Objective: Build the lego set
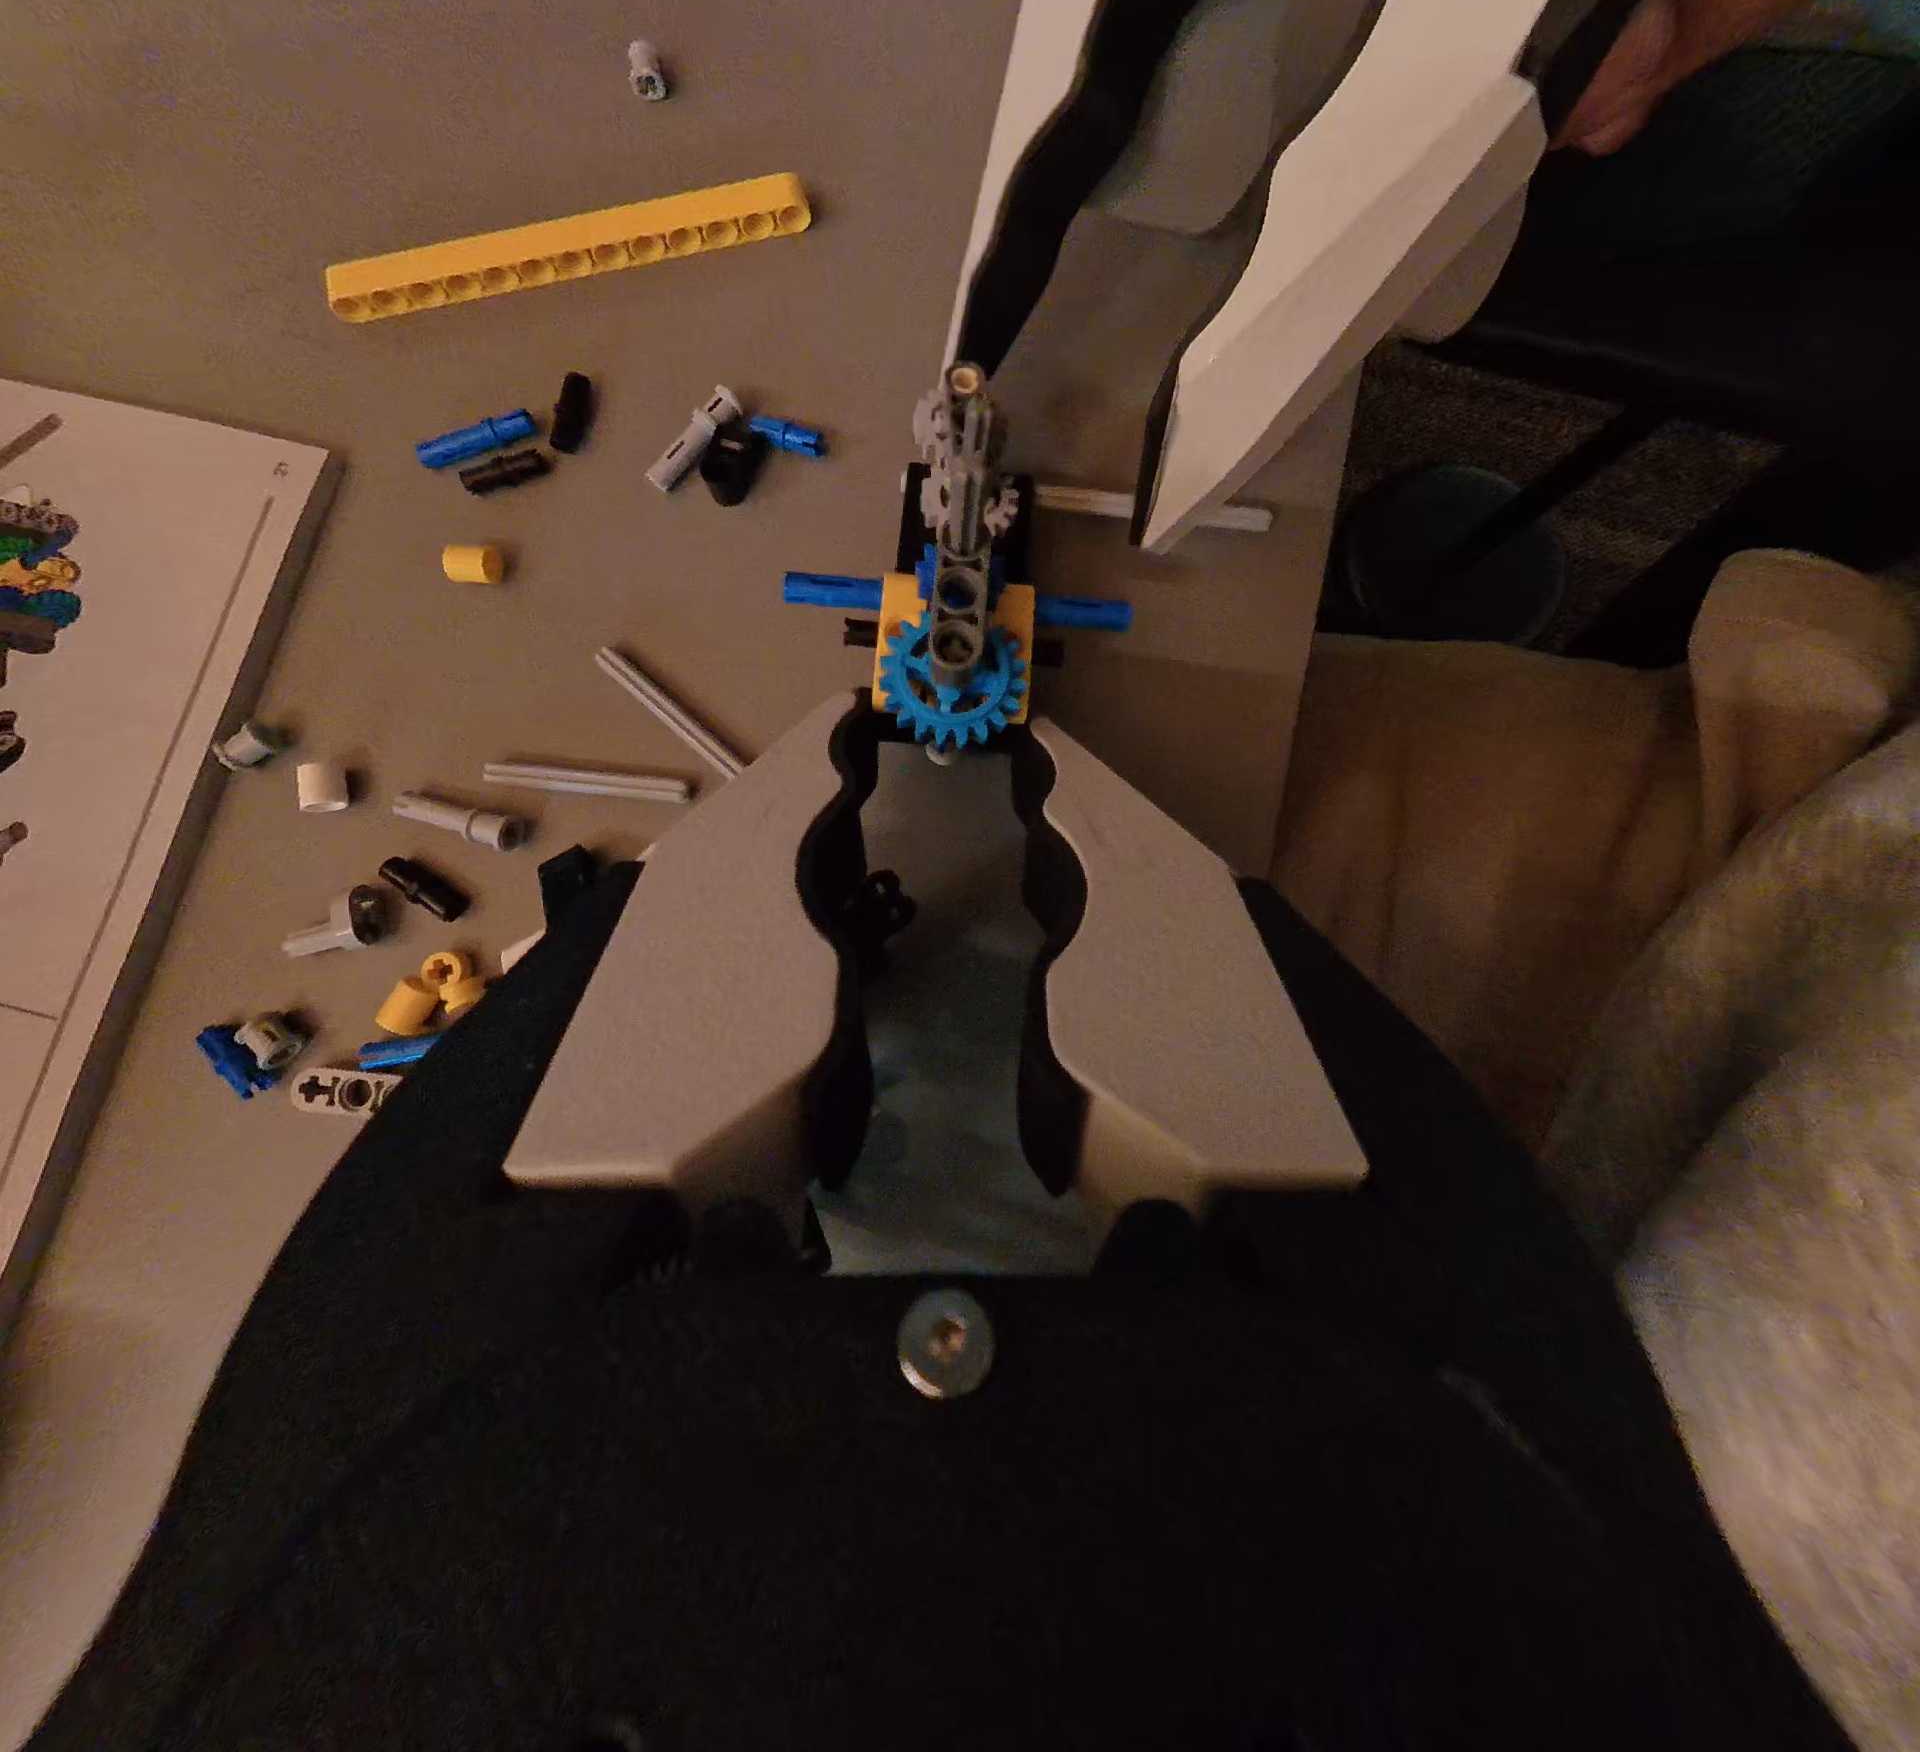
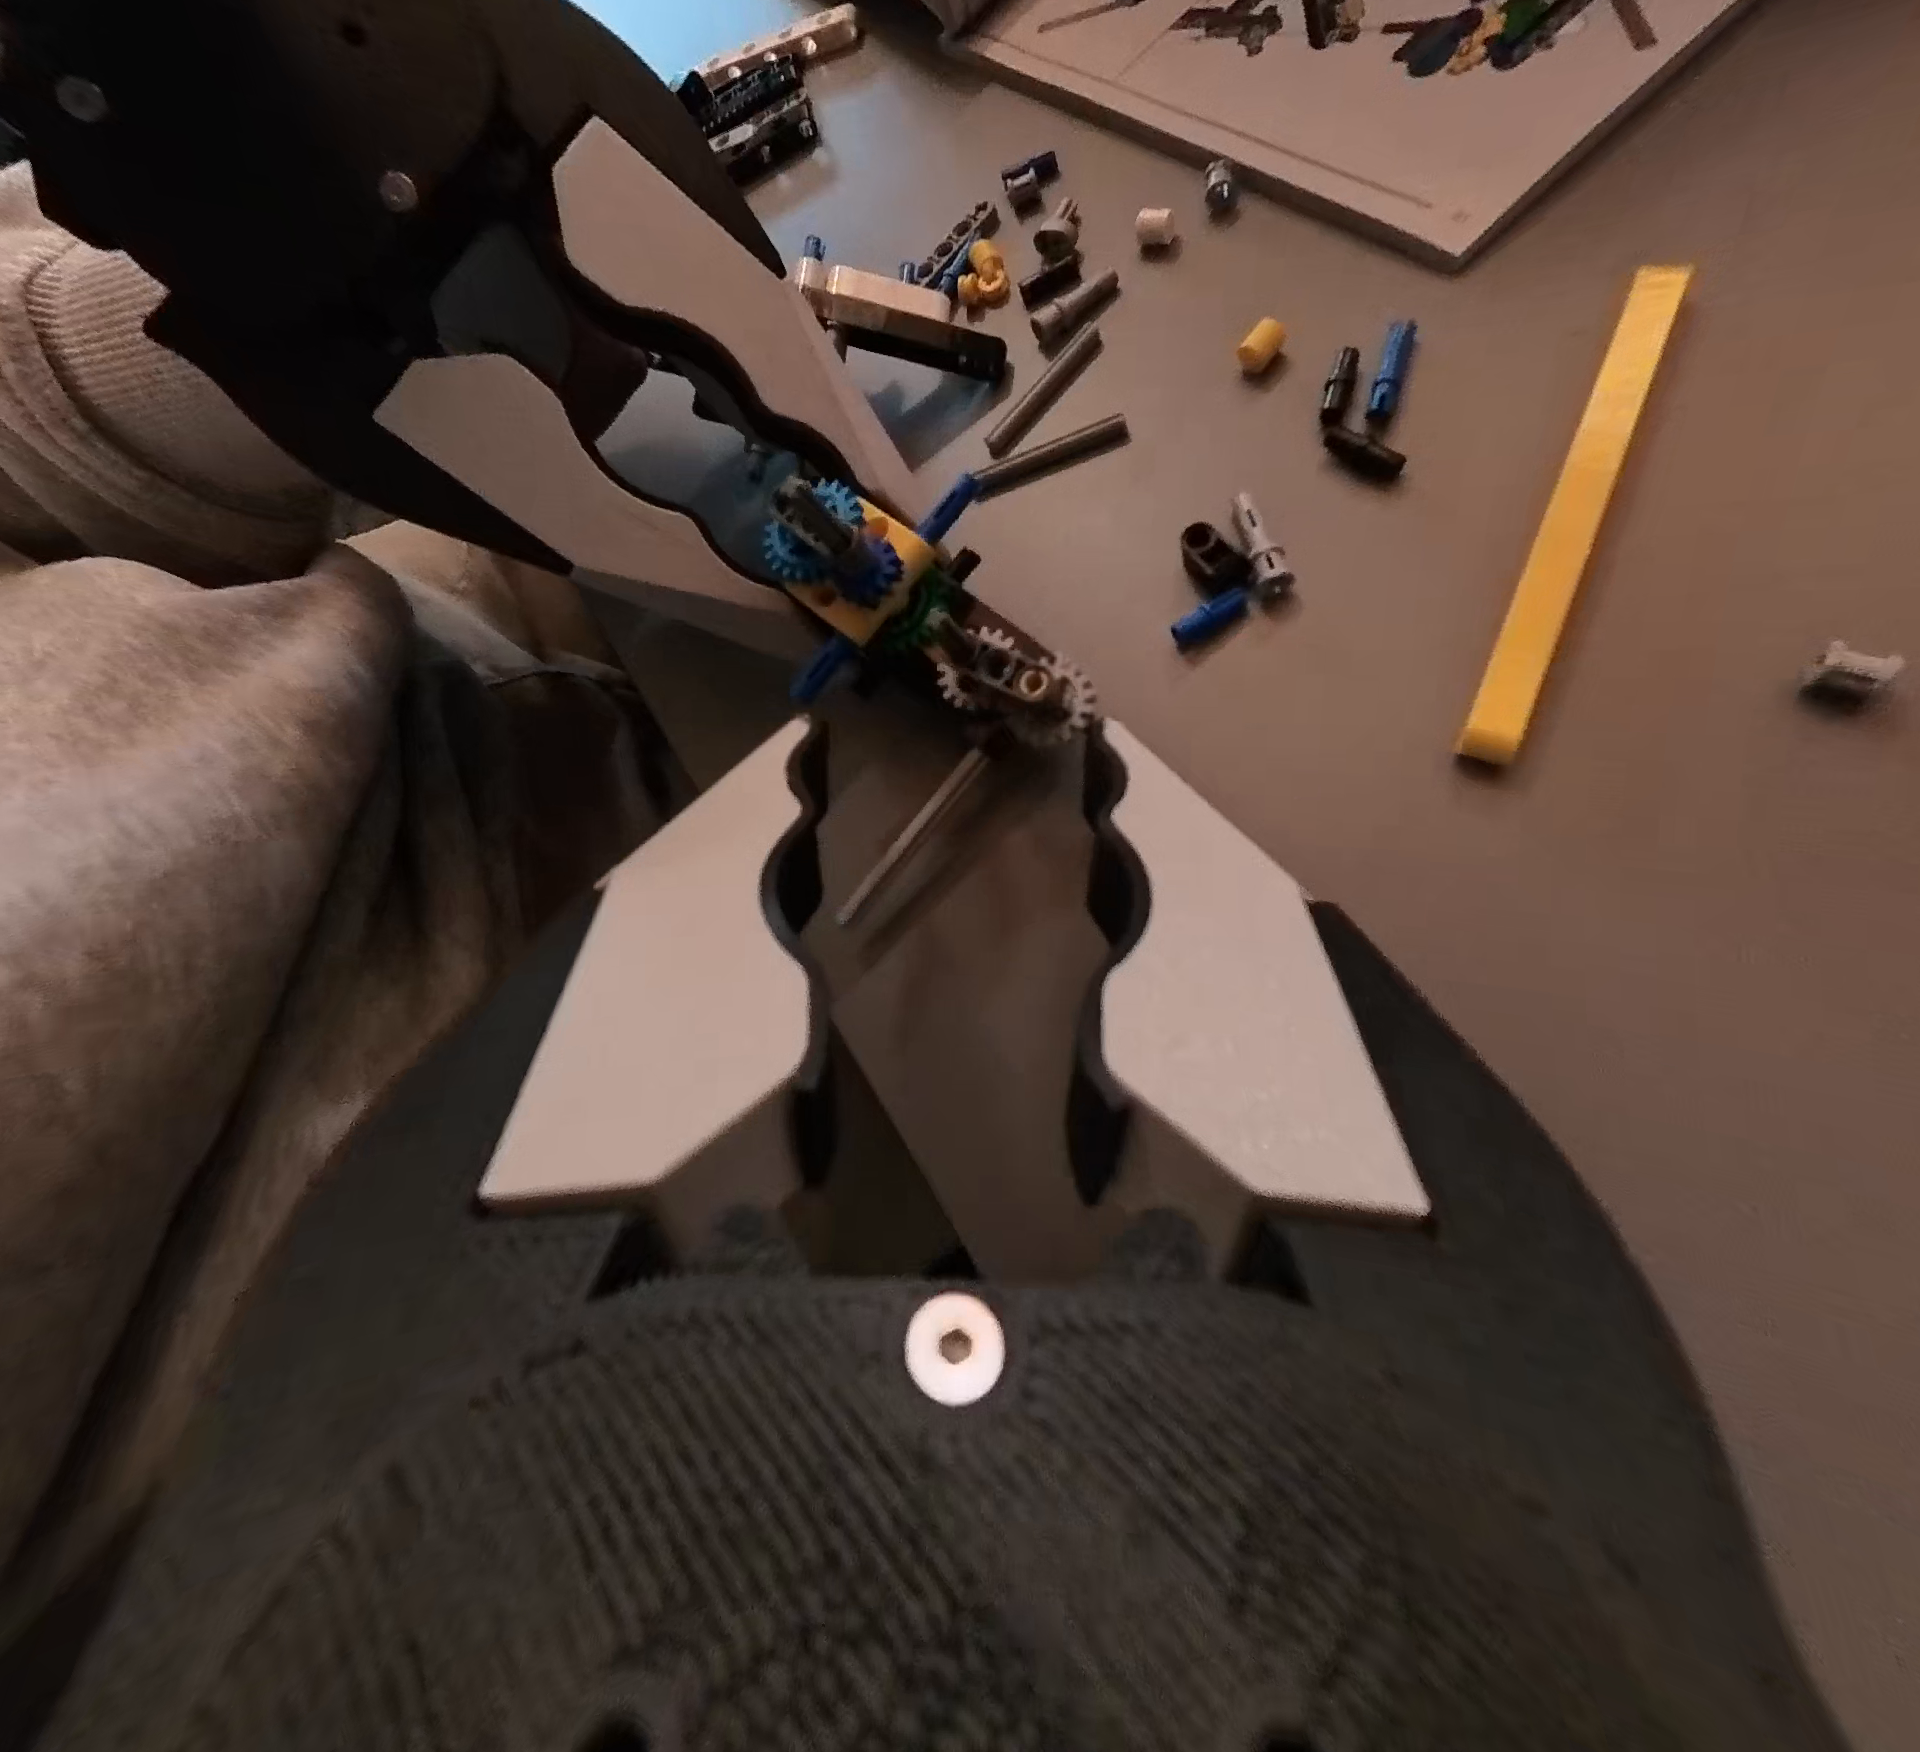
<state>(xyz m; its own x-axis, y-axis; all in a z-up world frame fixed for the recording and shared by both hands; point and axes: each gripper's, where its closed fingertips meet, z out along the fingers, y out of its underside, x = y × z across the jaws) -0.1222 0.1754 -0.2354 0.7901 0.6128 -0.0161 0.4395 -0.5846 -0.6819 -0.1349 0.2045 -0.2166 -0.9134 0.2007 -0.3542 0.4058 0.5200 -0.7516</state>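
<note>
Left wrist view: assembly overhangs table edge.

left tongs pinched shut, right tongs spread.

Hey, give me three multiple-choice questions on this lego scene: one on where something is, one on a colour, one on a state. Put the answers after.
1. Where does the long yellow beam lie?
A. flat on the table, apart from the grippers
B. inside the open instruction booklet
C. between the right gripper's fingers

2. What colour is the large gear at the left gripper's end of the gear assembly?
A. red
B. blue
C. white

3. What is the left gripper doing?
A. resting empty on the table
B. gripping the gear assembly
C. gripping the booklet

Answers: 1 A, it lies alone among loose pins. 2 B, its teeth show blue in both views. 3 B, its fingertips close on the assembly's yellow end; the right gripper meets the other end.
</note>
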